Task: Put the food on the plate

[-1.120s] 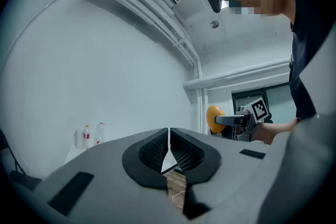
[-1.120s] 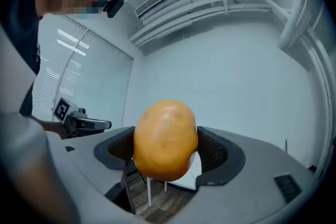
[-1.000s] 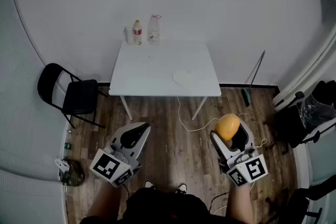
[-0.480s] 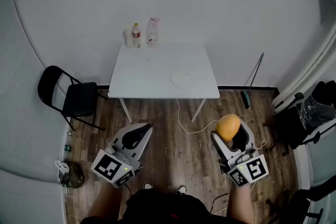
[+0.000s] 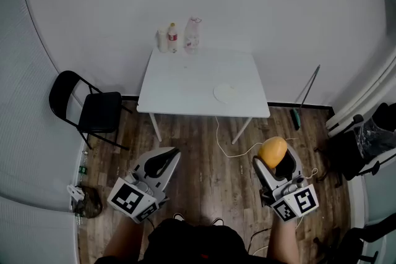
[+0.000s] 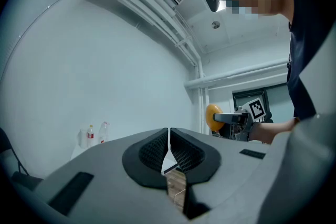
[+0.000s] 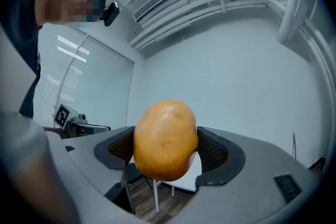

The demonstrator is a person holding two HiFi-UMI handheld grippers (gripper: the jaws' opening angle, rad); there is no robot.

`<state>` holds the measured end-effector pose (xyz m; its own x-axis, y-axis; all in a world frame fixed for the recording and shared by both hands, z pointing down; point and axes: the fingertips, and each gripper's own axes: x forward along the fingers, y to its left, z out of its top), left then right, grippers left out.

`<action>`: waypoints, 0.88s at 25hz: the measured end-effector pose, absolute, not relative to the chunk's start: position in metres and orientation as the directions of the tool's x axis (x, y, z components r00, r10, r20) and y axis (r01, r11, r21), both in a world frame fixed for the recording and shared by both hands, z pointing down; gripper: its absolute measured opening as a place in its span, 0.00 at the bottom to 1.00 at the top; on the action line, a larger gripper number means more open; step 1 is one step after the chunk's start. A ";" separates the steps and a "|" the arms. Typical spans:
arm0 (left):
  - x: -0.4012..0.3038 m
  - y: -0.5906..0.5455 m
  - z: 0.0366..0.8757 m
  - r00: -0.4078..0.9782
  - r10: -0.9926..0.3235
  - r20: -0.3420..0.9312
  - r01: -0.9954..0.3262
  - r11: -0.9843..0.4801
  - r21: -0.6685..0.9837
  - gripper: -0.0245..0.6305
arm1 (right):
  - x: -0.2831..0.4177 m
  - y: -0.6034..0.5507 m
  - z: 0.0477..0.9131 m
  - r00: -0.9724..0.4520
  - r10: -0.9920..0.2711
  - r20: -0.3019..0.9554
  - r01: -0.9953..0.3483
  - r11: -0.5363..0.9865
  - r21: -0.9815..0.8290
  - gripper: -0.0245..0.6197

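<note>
The right tool (image 5: 276, 156) is clamped on an orange-brown potato (image 7: 165, 139), its jaws pressed against the potato's two sides and spread only as wide as the potato. It is held above the wood floor (image 5: 204, 164), well short of the counter (image 5: 185, 80). The left tool (image 5: 163, 159) has its jaws together with nothing between them, and it hangs level with the right one, to its left.

Ahead, past a strip of floor crossed by a pale cable (image 5: 224, 140), is the counter's near edge. The white plate (image 5: 226, 93) lies on the counter's right half, nearer the front edge than the back. Three bottles (image 5: 178, 38) stand at the far left corner, well apart from the plate. A black folding chair (image 5: 86, 109) stands just left of the counter.
</note>
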<state>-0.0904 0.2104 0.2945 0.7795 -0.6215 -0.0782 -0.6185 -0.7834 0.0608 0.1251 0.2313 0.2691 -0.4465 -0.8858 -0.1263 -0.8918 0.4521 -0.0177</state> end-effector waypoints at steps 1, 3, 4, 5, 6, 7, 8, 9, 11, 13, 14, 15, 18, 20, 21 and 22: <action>-0.099 0.209 0.299 0.780 -0.622 -0.069 -0.619 -0.783 0.060 0.09 | 0.118 0.230 0.271 -0.445 -0.886 -0.132 -0.892 0.451 -0.020 0.61; -0.114 0.205 0.305 0.784 -0.617 -0.072 -0.613 -0.787 0.067 0.09 | 0.106 0.226 0.276 -0.438 -0.888 -0.140 -0.895 0.446 -0.027 0.61; -0.120 0.202 0.308 0.786 -0.613 -0.077 -0.608 -0.790 0.079 0.09 | 0.101 0.223 0.280 -0.432 -0.891 -0.140 -0.897 0.441 -0.033 0.61; -0.125 0.199 0.312 0.788 -0.611 -0.080 -0.604 -0.791 0.096 0.08 | 0.097 0.221 0.284 -0.427 -0.894 -0.138 -0.899 0.436 -0.039 0.61; -0.130 0.196 0.316 0.788 -0.610 -0.081 -0.601 -0.792 0.111 0.08 | 0.093 0.218 0.287 -0.423 -0.896 -0.134 -0.901 0.432 -0.045 0.61; -0.133 0.193 0.318 0.790 -0.608 -0.081 -0.598 -0.792 0.120 0.08 | 0.090 0.215 0.290 -0.420 -0.898 -0.130 -0.902 0.429 -0.050 0.61; -0.135 0.190 0.320 0.792 -0.605 -0.079 -0.595 -0.795 0.122 0.08 | 0.088 0.212 0.292 -0.418 -0.900 -0.125 -0.903 0.426 -0.054 0.61; -0.136 0.187 0.320 0.797 -0.599 -0.081 -0.589 -0.799 0.120 0.08 | 0.087 0.209 0.294 -0.415 -0.902 -0.119 -0.904 0.423 -0.057 0.61; -0.133 0.179 0.316 0.809 -0.581 -0.093 -0.571 -0.813 0.111 0.08 | 0.089 0.201 0.296 -0.409 -0.906 -0.109 -0.907 0.417 -0.060 0.61; -0.128 0.168 0.316 0.815 -0.573 -0.089 -0.565 -0.819 0.097 0.08 | 0.091 0.189 0.299 -0.406 -0.908 -0.103 -0.908 0.414 -0.061 0.61; -0.127 0.162 0.319 0.815 -0.574 -0.076 -0.568 -0.818 0.089 0.08 | 0.092 0.183 0.300 -0.408 -0.908 -0.099 -0.908 0.414 -0.060 0.61; -0.125 0.155 0.323 0.815 -0.576 -0.062 -0.571 -0.817 0.084 0.08 | 0.093 0.177 0.302 -0.411 -0.907 -0.094 -0.907 0.417 -0.058 0.61; -0.118 0.133 0.324 0.816 -0.574 -0.063 -0.568 -0.818 0.089 0.08 | 0.094 0.153 0.306 -0.429 -0.900 -0.078 -0.900 0.433 -0.043 0.61; -0.109 0.113 0.320 0.818 -0.571 -0.077 -0.564 -0.820 0.095 0.09 | 0.101 0.131 0.309 -0.438 -0.896 -0.072 -0.896 0.441 -0.039 0.61; -0.104 0.102 0.318 0.819 -0.568 -0.083 -0.561 -0.822 0.095 0.09 | 0.105 0.120 0.310 -0.441 -0.895 -0.070 -0.895 0.444 -0.040 0.61; -0.098 0.092 0.317 0.819 -0.568 -0.083 -0.561 -0.823 0.091 0.08 | 0.111 0.109 0.310 -0.443 -0.894 -0.069 -0.894 0.447 -0.041 0.61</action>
